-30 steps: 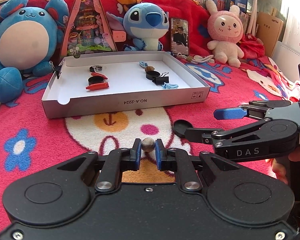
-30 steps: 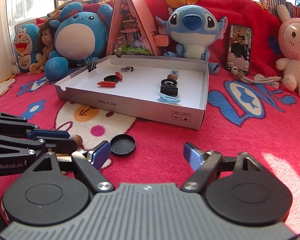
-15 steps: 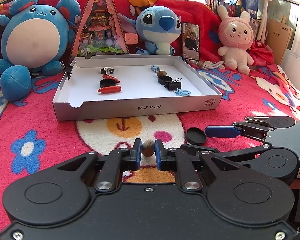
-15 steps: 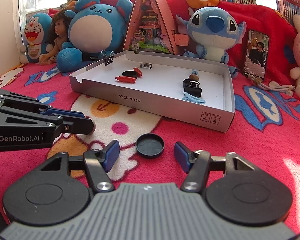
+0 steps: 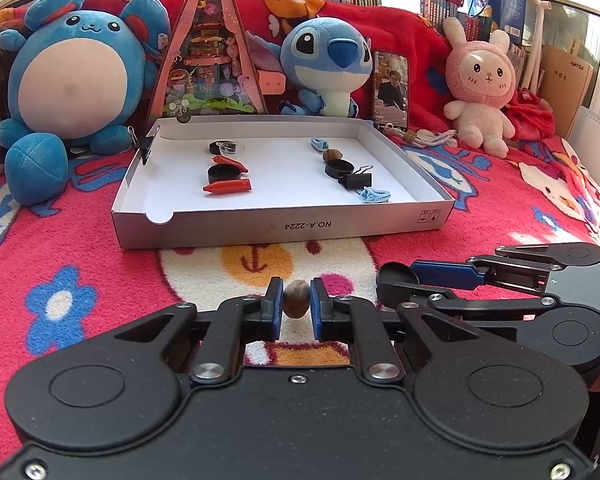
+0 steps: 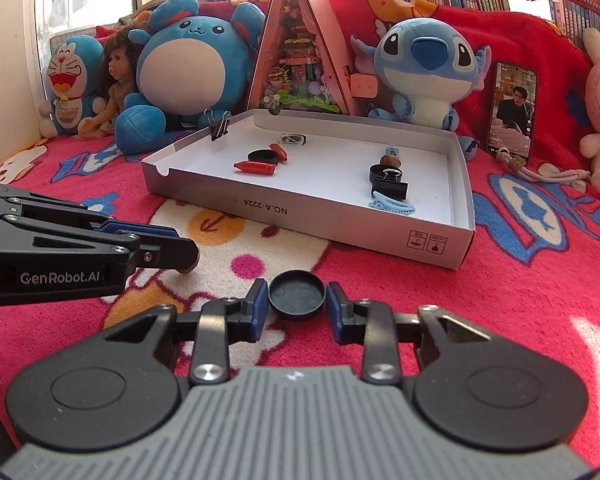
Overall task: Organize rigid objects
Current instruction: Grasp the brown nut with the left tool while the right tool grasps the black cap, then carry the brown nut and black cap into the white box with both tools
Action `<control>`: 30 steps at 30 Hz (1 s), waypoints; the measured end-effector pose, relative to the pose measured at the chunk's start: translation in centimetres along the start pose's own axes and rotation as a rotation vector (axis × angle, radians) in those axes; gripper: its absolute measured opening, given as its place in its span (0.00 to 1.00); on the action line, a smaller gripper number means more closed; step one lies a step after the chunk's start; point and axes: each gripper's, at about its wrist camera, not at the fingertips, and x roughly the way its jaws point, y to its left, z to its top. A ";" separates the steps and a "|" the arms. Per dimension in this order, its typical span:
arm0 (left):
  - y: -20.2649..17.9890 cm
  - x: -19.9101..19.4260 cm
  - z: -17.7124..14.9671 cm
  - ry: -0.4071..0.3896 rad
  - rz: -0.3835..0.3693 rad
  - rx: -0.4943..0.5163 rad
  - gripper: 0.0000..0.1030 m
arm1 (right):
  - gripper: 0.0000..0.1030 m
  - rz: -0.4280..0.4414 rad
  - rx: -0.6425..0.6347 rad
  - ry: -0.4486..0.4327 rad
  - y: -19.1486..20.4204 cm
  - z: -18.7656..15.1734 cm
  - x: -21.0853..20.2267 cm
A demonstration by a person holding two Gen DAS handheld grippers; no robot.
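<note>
Our left gripper (image 5: 296, 306) had its blue pads pressed onto a small brown nut-like ball (image 5: 296, 298), pinched mid-body so it would not roll away on the soft blanket (image 5: 80, 248). Our right gripper (image 6: 297, 305) was closing its jaws around a black round cap (image 6: 297, 295) that lay rim-up on the blanket, one pad just beside each edge; we could not tell whether they had touched it yet. We judged that both pieces were meant for the white cardboard tray (image 5: 284, 224) just ahead, which stood well apart from them.

Inside the tray the items lay in two rows, apparently sorted. On the left we counted two red cone-shaped pieces (image 5: 227, 187), one black cap (image 5: 223, 172) and one clear-topped black lid (image 5: 228, 147). On the right we counted two light-blue clips (image 5: 375, 195), one brown ball (image 5: 333, 155), one black cap (image 5: 339, 168) and one black binder clip (image 5: 356, 179). A second binder clip (image 6: 220, 128) gripped the tray's far left wall.
</note>
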 end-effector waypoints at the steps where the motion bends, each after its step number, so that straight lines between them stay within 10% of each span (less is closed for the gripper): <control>1: 0.0 0.0 0.1 -0.003 0.002 -0.002 0.13 | 0.36 0.000 0.001 -0.002 0.0 0.0 0.0; 30: 1.5 0.1 4.0 -0.093 0.020 -0.054 0.13 | 0.35 -0.086 0.098 -0.079 -2.8 3.4 -1.9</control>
